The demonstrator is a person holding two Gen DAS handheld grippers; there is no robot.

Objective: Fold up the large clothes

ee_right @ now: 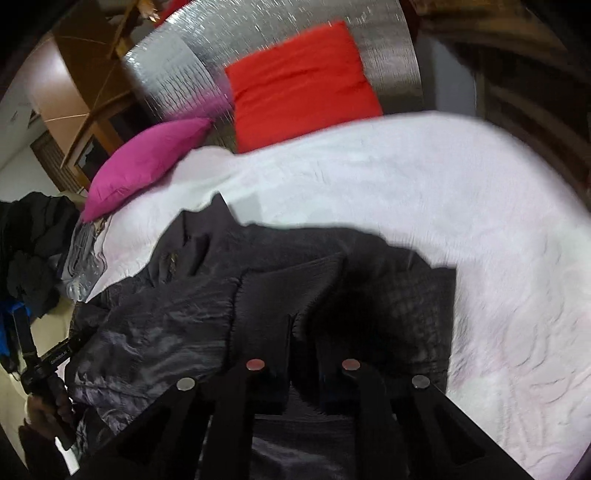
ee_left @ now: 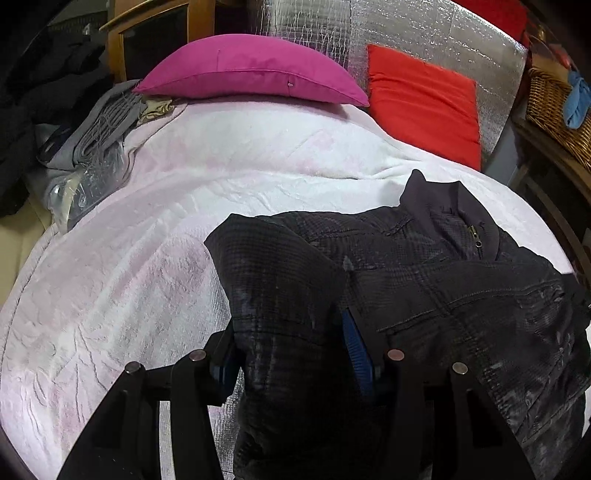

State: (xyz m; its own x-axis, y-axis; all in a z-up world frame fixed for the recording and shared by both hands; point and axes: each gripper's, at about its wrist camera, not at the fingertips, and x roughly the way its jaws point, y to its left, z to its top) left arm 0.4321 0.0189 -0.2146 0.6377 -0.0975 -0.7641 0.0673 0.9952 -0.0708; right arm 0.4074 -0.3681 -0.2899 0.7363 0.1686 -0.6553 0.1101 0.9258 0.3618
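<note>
A: Where's the jacket [ee_left: 424, 266]?

B: On the bed, lying on the white blanket [ee_left: 166, 229], toward the near edge. Dark quilted fabric, collar and zipper pull [ee_left: 474, 233] pointing toward the pillows.

A: Left tongs [ee_left: 291, 354]?

B: Half open, with a thick fold of the jacket bunched between the blue pads [ee_left: 356, 347]. Fabric fills the gap and drapes over them, so it's a grip on that fold.

A: Right tongs [ee_right: 303, 332]?

B: Fingers drawn almost together, down on the jacket's near side. Right wrist view is blurred and everything there is black on black. Can't make out any fabric pinched between them.

A: Anything else on the bed?

B: Magenta pillow [ee_left: 251, 70] and red pillow [ee_left: 424, 110] at the far end, against a silver foil sheet [ee_left: 424, 33]. Grey folded cloth [ee_left: 99, 133] just beside the magenta pillow, at the blanket's edge. Wicker basket [ee_left: 554, 110] off the bed, beyond the red pillow.

A: Left tool visible from the right camera?

B: Yes, at the frame's left edge, with a hand [ee_right: 44, 410] on its handle, beside the jacket's shiny lining.
</note>
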